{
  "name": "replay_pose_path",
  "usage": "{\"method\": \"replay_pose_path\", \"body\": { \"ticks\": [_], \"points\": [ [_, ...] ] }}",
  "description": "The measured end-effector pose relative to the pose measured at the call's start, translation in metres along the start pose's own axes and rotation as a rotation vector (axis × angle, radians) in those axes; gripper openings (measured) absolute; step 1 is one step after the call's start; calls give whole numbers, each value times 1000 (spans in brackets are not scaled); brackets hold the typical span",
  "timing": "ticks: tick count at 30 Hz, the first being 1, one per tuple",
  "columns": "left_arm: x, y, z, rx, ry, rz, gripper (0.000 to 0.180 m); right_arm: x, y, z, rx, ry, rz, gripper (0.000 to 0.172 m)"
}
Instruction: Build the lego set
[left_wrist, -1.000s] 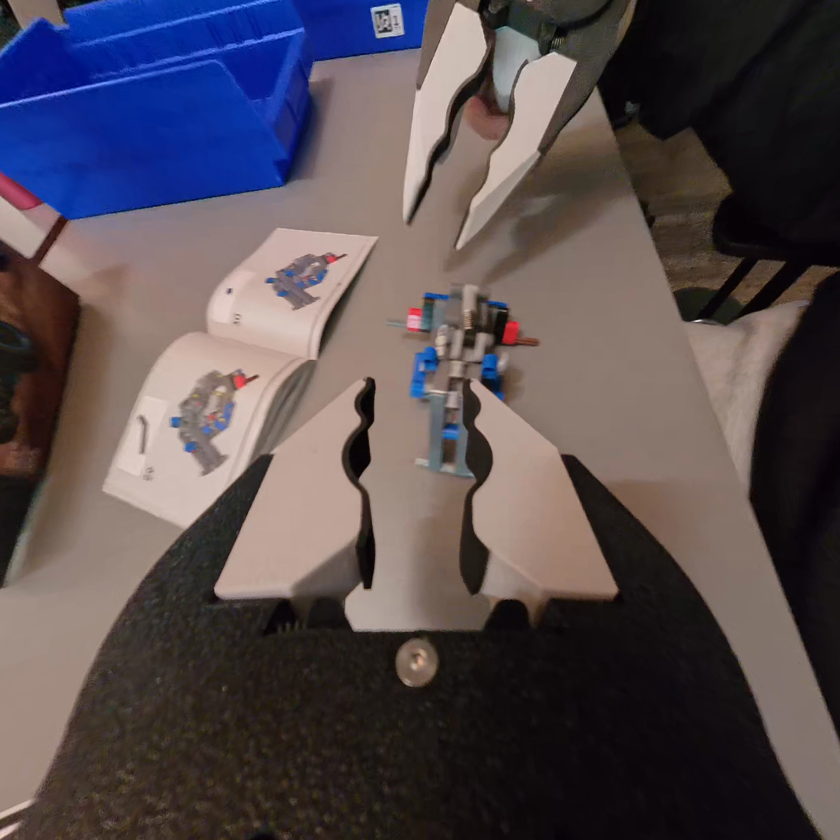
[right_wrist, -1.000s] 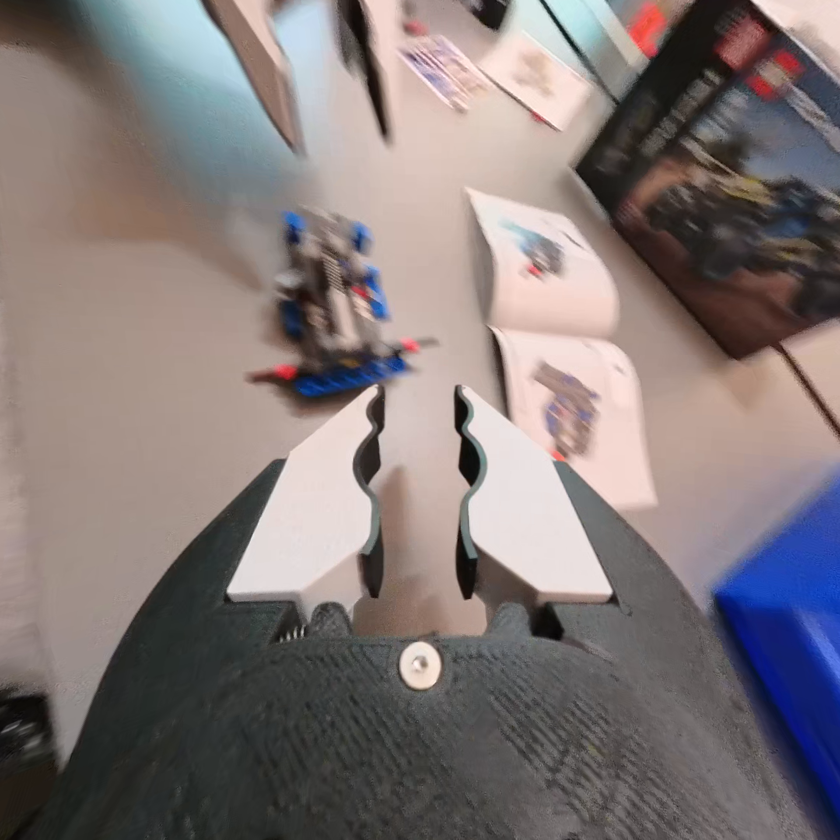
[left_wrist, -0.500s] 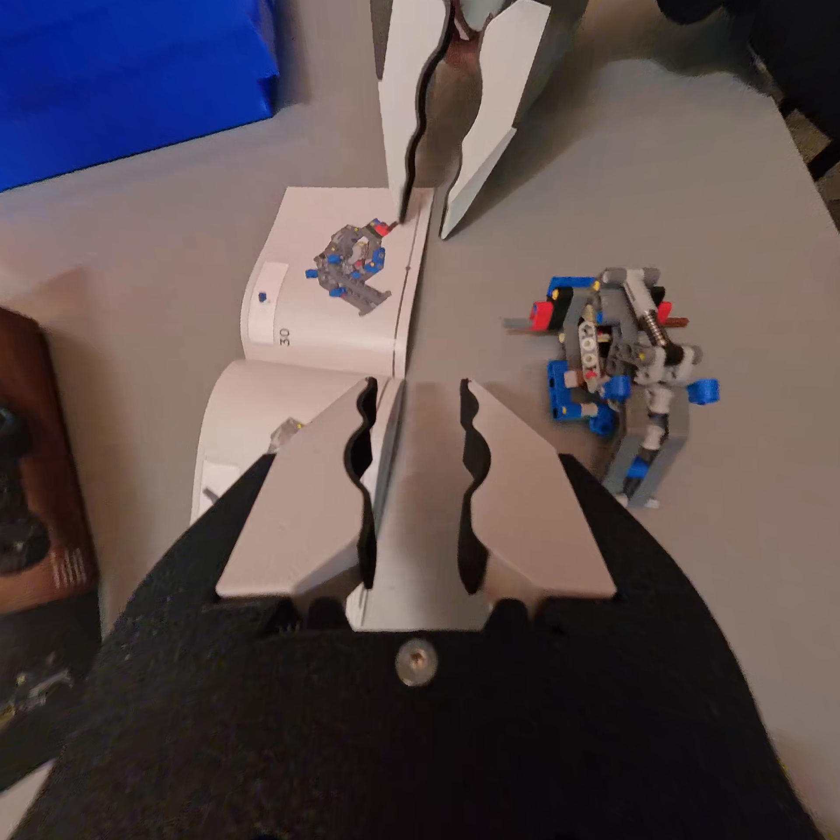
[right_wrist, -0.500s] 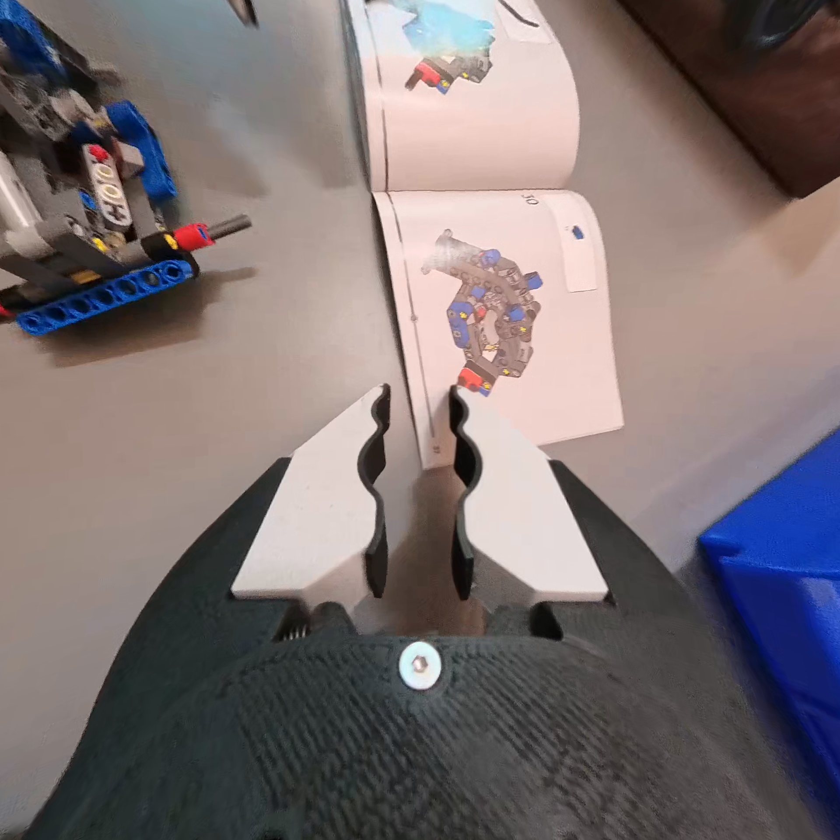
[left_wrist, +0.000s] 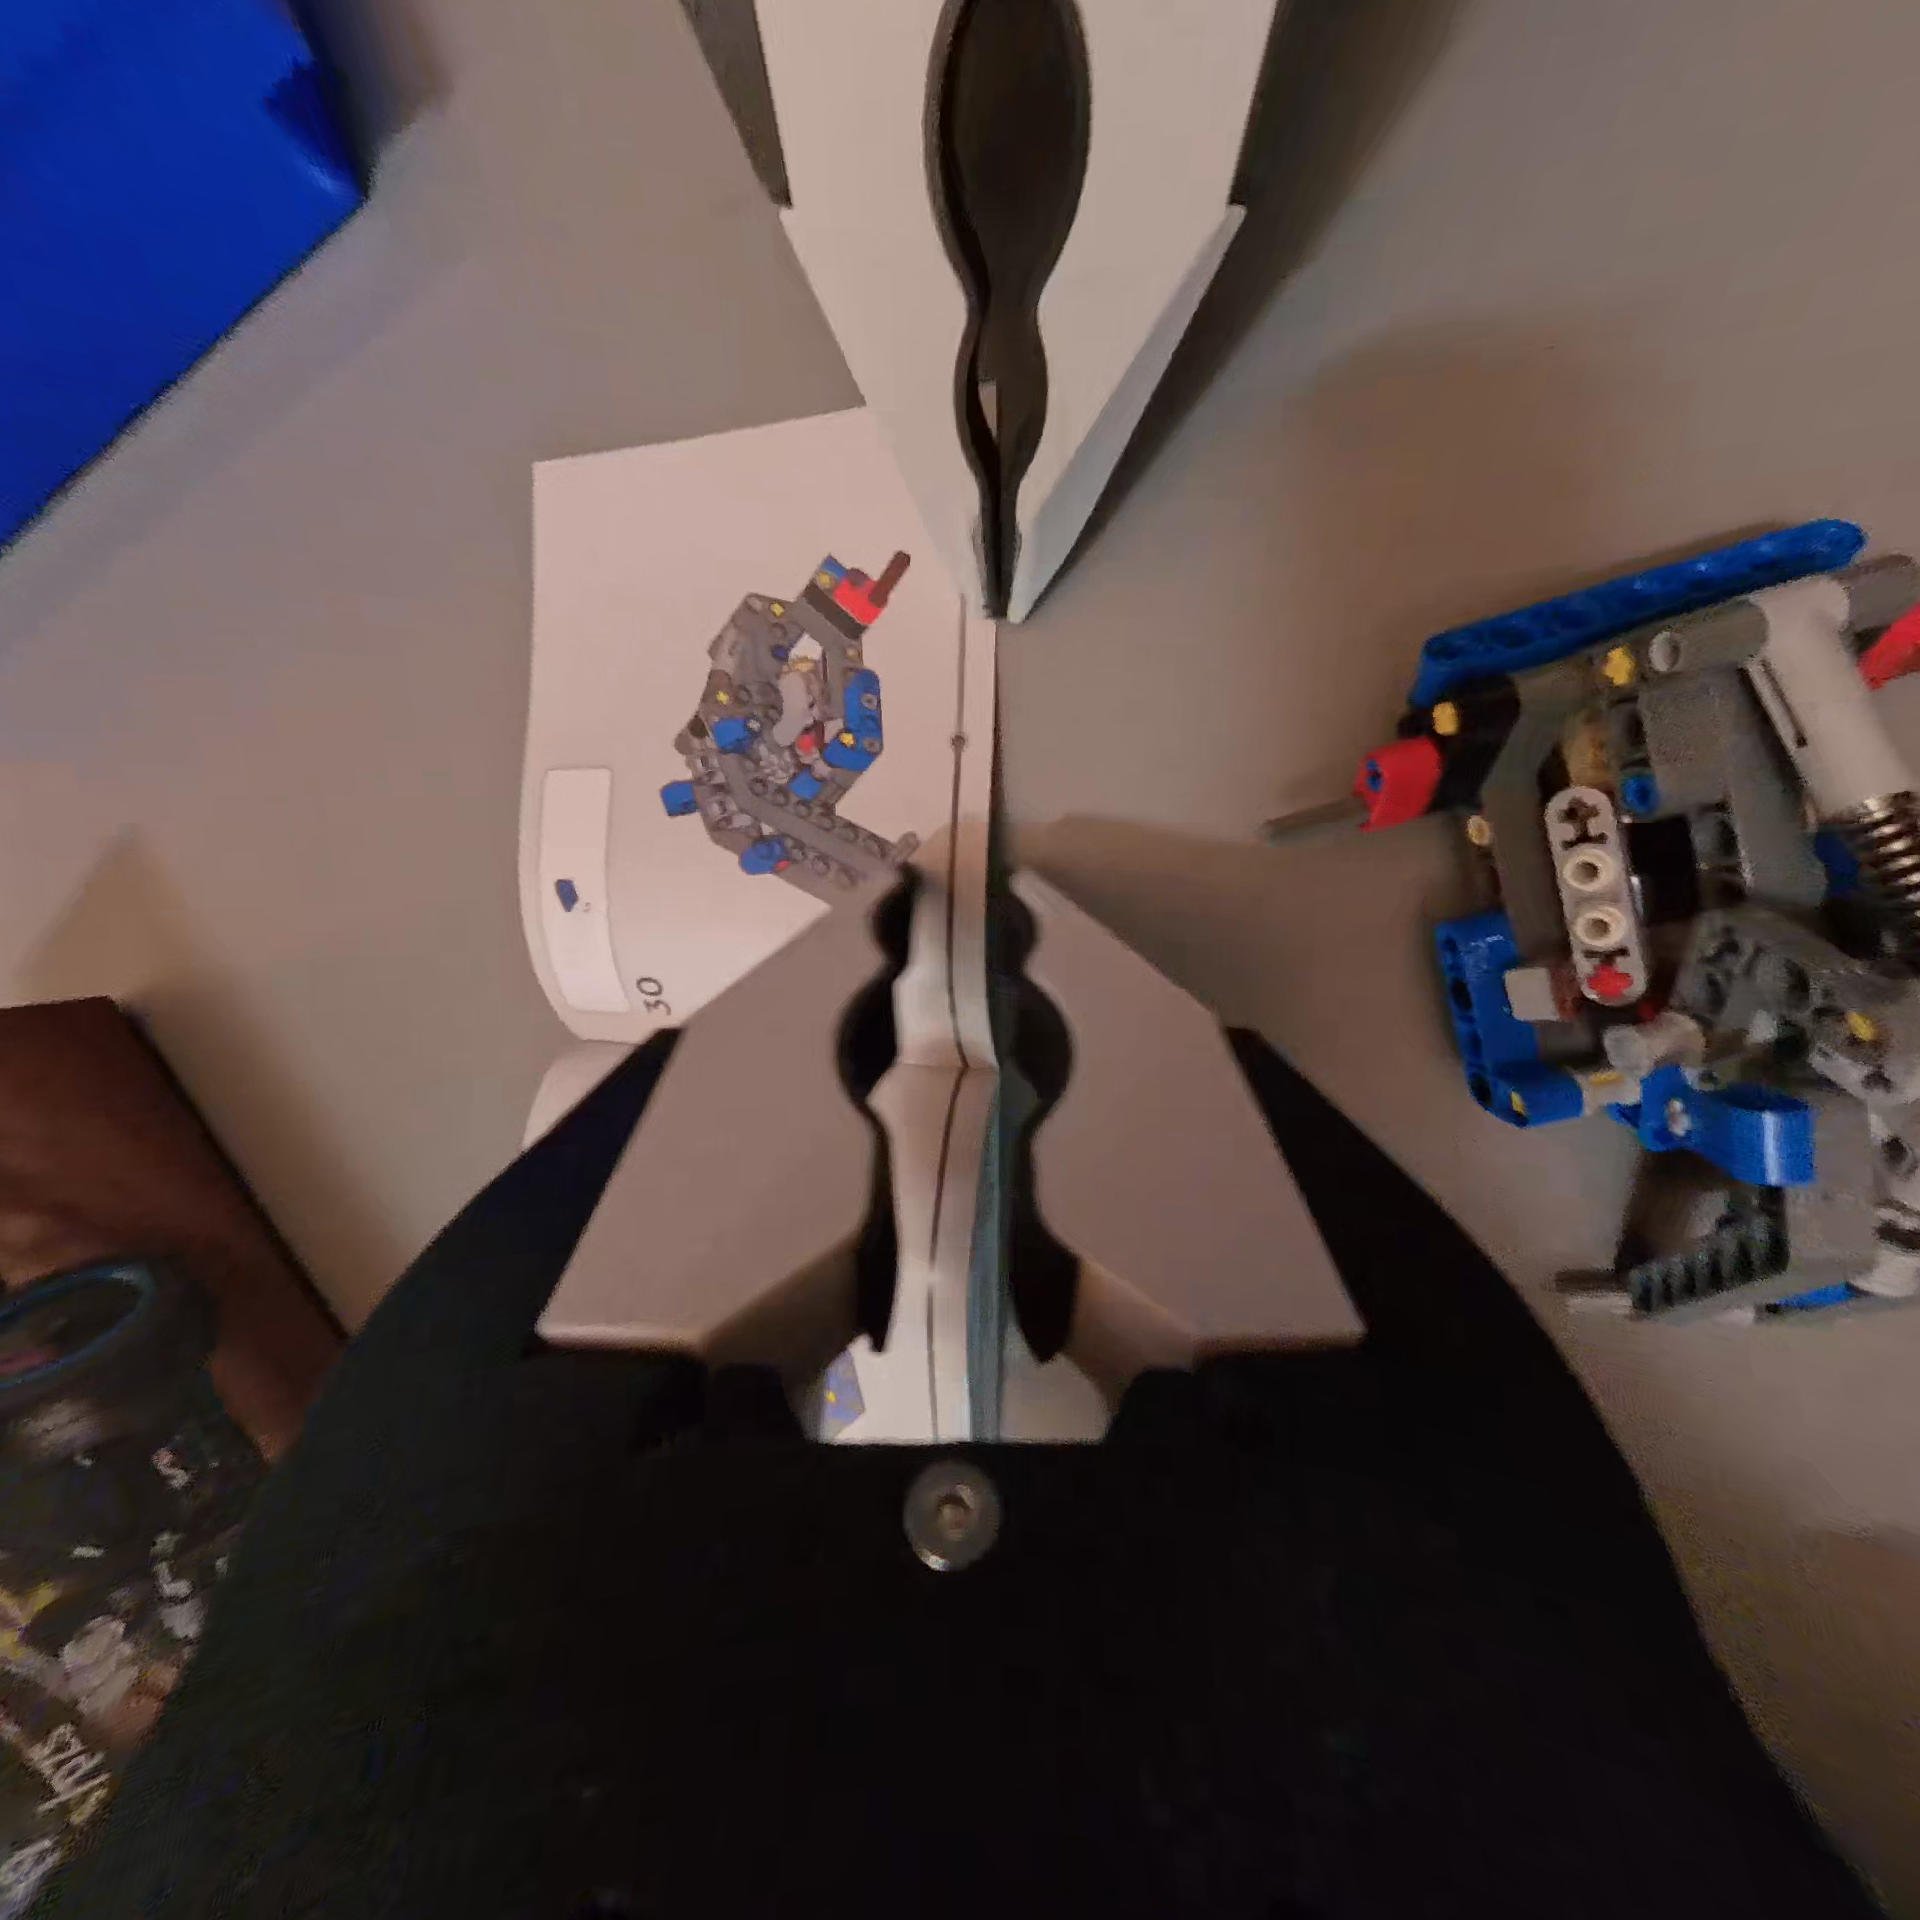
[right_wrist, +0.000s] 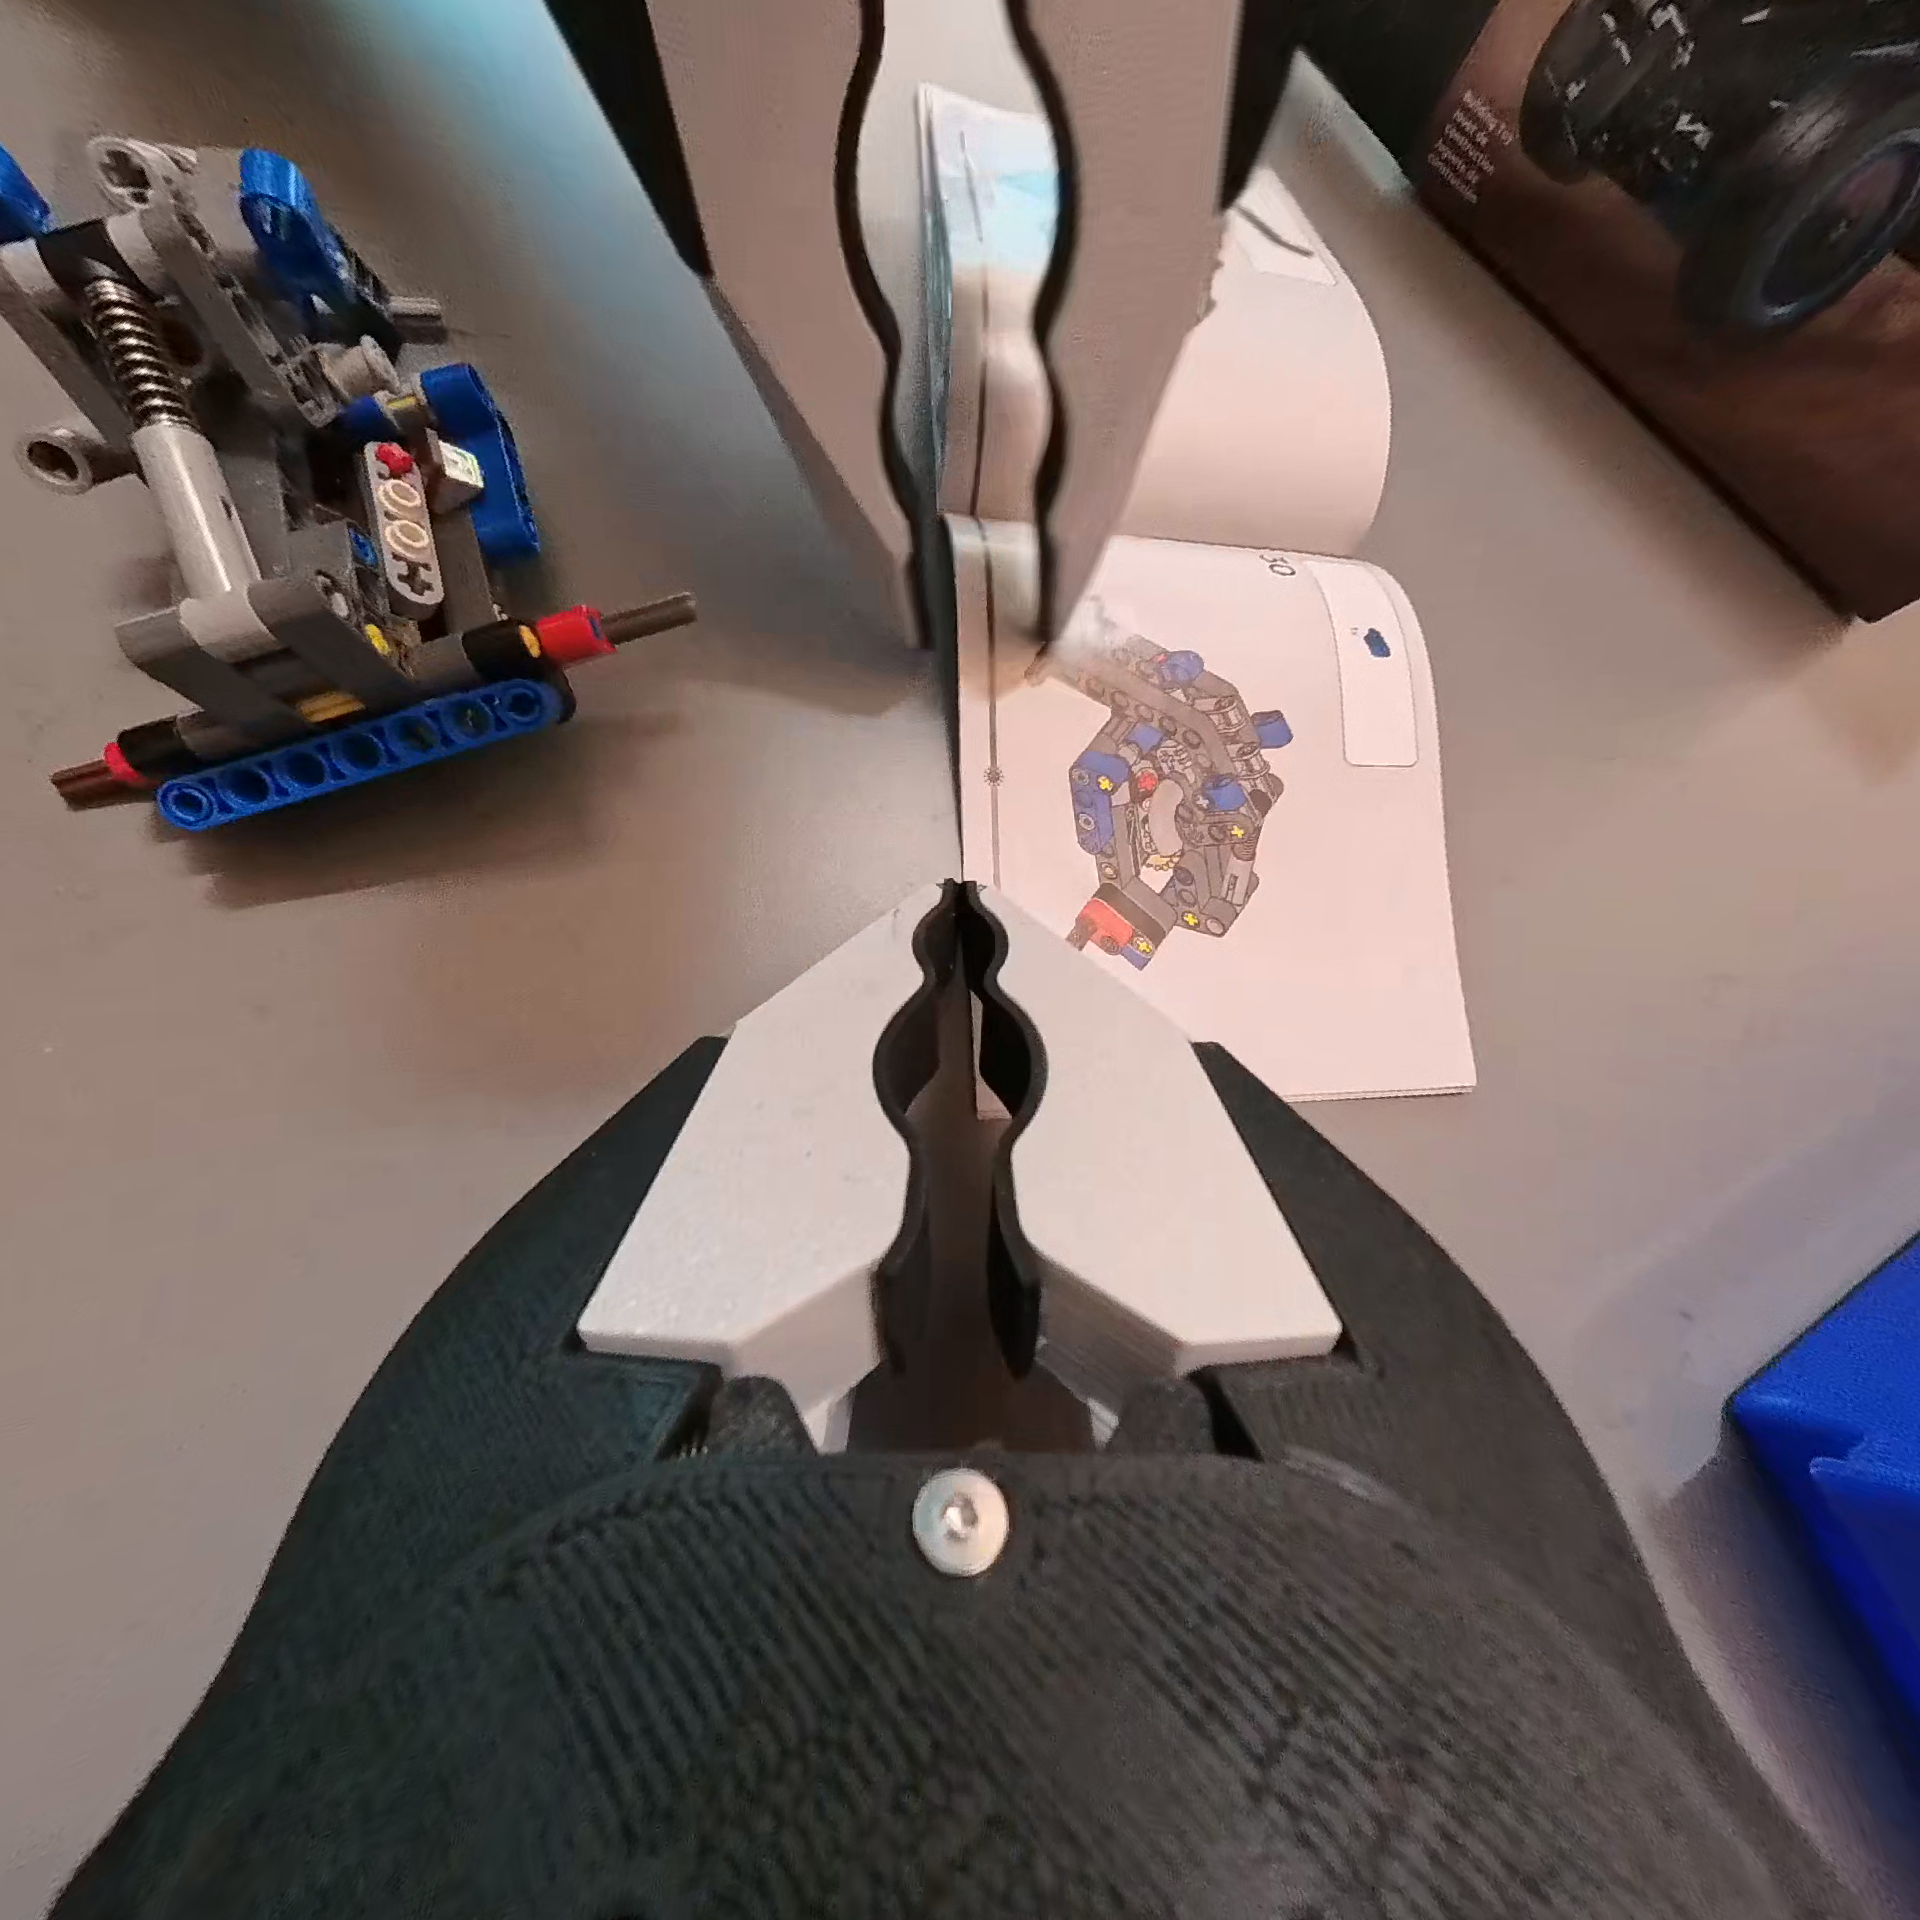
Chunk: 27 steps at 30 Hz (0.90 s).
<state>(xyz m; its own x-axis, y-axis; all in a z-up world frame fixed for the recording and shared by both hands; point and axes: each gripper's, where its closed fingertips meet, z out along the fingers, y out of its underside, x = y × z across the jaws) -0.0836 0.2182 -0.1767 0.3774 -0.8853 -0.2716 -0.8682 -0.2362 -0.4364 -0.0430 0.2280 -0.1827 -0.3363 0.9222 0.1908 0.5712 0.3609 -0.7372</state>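
Observation:
An open white instruction booklet (left_wrist: 665, 644) lies on the grey table (left_wrist: 312, 727). My left gripper (left_wrist: 961, 894) points down at the booklet's right edge near the fold. Its fingers are closed on a raised stack of pages, which fills the space between the pads. My right gripper (right_wrist: 961, 888) is shut on the thin edge of the same booklet (right_wrist: 1351, 883), at the far part of the open page. The two grippers face each other tip to tip: the right gripper (left_wrist: 997, 608) shows at the top of the left wrist view, the left gripper (right_wrist: 982, 623) at the top of the right wrist view.
A small grey, blue and red brick-built model (left_wrist: 1662, 935) lies on the table beside the booklet; it also shows in the right wrist view (right_wrist: 312, 520). A blue bin (left_wrist: 135, 260) and a dark printed box (left_wrist: 104, 1247) flank the booklet on its other side. The gap from one gripper's tips to the other's is roughly 5 cm.
Both grippers moved from near the brick model to the booklet's edge and came lower. The right fingers closed fully on the page edge; the left fingers narrowed onto the page stack.

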Motion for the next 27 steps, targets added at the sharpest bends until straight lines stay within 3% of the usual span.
{"method": "replay_pose_path", "body": {
  "ticks": [1,8,12,13,18,20,22,27],
  "points": [
    [-1,-2,0,13,-25,15,0,-1,0,0,1,-2,-3,0],
    [-3,-2,-8,57,-120,-6,0,6,-3,-14,27,44,-51,0],
    [-6,-3,-15,95,-158,-14,0,15,-7,-20,37,113,-81,35],
    [-5,-3,-15,99,-160,-9,0,17,-7,-18,25,133,-110,36],
    [-2,-2,-16,102,-141,-6,0,18,-7,-10,-17,158,-190,30],
    [-1,-2,-17,107,-136,-8,0,14,-5,-9,-32,144,-213,20],
    [-1,-1,-16,107,-130,-8,0,14,-3,-8,-49,145,-221,0],
    [-2,6,-14,90,-126,-13,0,13,4,-3,-74,128,-211,0]
  ]
}}
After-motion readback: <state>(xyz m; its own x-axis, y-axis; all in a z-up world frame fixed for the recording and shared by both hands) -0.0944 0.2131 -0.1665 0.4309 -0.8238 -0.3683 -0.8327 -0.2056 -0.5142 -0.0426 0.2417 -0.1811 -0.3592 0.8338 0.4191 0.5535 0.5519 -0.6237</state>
